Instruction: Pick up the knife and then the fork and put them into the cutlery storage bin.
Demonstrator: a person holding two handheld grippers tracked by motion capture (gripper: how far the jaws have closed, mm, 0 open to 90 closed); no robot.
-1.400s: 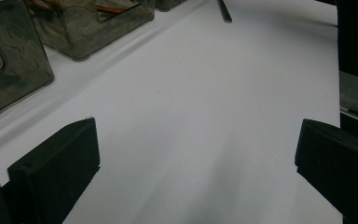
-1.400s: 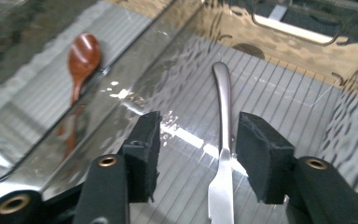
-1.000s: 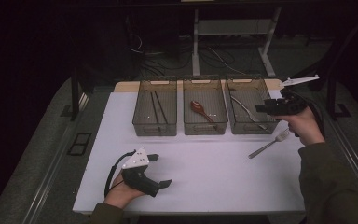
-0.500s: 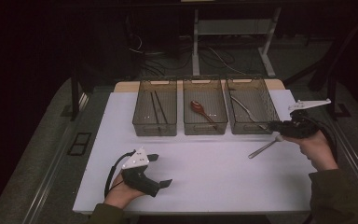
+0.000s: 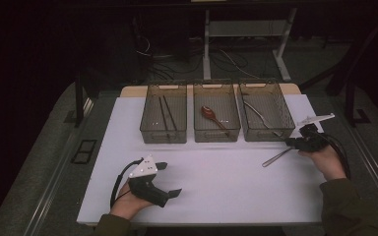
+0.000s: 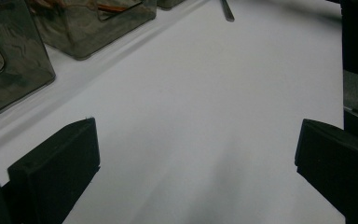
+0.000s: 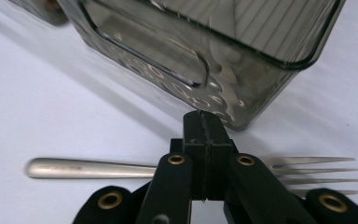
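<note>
- Dark surroundings frame a white table (image 5: 216,187) with cables and a desk frame on the floor behind it.
- Three smoky transparent bins stand in a row at the far side of the table: the left bin (image 5: 163,119) holds thin dark sticks, the middle bin (image 5: 216,118) holds a reddish-brown spoon (image 5: 211,114), the right bin (image 5: 266,117) holds metal cutlery.
- On the bare tabletop just in front of the right bin lies a metal fork (image 5: 277,157), slanting, with its tined end toward the person's right hand.
- At the table's right edge, the right gripper (image 5: 295,143) sits low over the fork's neck. In the right gripper view its jaws are pressed together directly above the fork (image 7: 88,168), the handle sticking out to one side and the tines to the other; I cannot tell whether they pinch the metal or only cover it.
- Near the front left edge, the left gripper (image 5: 170,179) rests in the person's left hand, jaws spread wide over bare table, nothing between them.
</note>
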